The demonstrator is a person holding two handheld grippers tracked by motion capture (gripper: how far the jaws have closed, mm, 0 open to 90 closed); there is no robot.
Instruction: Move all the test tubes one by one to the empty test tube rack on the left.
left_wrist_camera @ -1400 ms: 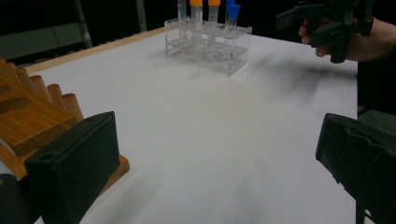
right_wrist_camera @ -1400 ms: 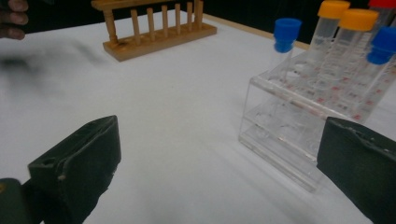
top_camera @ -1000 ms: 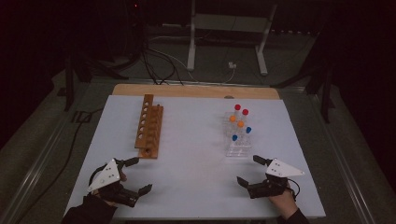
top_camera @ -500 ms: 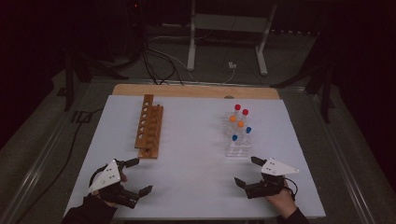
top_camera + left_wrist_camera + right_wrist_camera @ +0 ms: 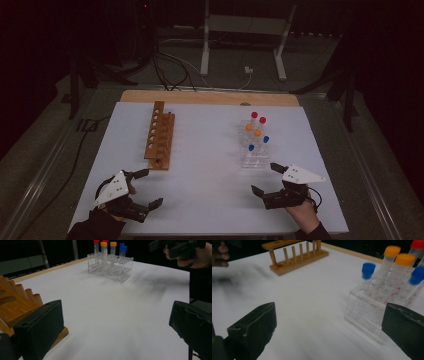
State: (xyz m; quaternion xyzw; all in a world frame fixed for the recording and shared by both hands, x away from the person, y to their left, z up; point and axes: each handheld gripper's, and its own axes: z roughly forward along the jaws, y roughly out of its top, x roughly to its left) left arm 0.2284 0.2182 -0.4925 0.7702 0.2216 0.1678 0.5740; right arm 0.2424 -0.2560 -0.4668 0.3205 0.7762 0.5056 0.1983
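A wooden peg rack (image 5: pixel 161 135) stands left of centre on the white table (image 5: pixel 210 170). A clear plastic rack (image 5: pixel 255 150) at the right holds several capped tubes with red, orange and blue caps. My left gripper (image 5: pixel 152 187) hovers open near the front left, just short of the wooden rack's near end (image 5: pixel 15 302), and its jaws (image 5: pixel 116 327) are wide apart with nothing between them. My right gripper (image 5: pixel 263 177) is open at the front right, and the clear rack (image 5: pixel 372 312) stands close beyond its jaws (image 5: pixel 327 327), toward the right-hand one.
A wooden strip (image 5: pixel 210 97) runs along the table's far edge. Cables and a metal stand's legs (image 5: pixel 240 45) lie on the dark floor beyond. The other hand with its gripper (image 5: pixel 190 252) shows far off in the left gripper view.
Both grippers have shifted only slightly near the front edge and stay open. The racks have not moved.
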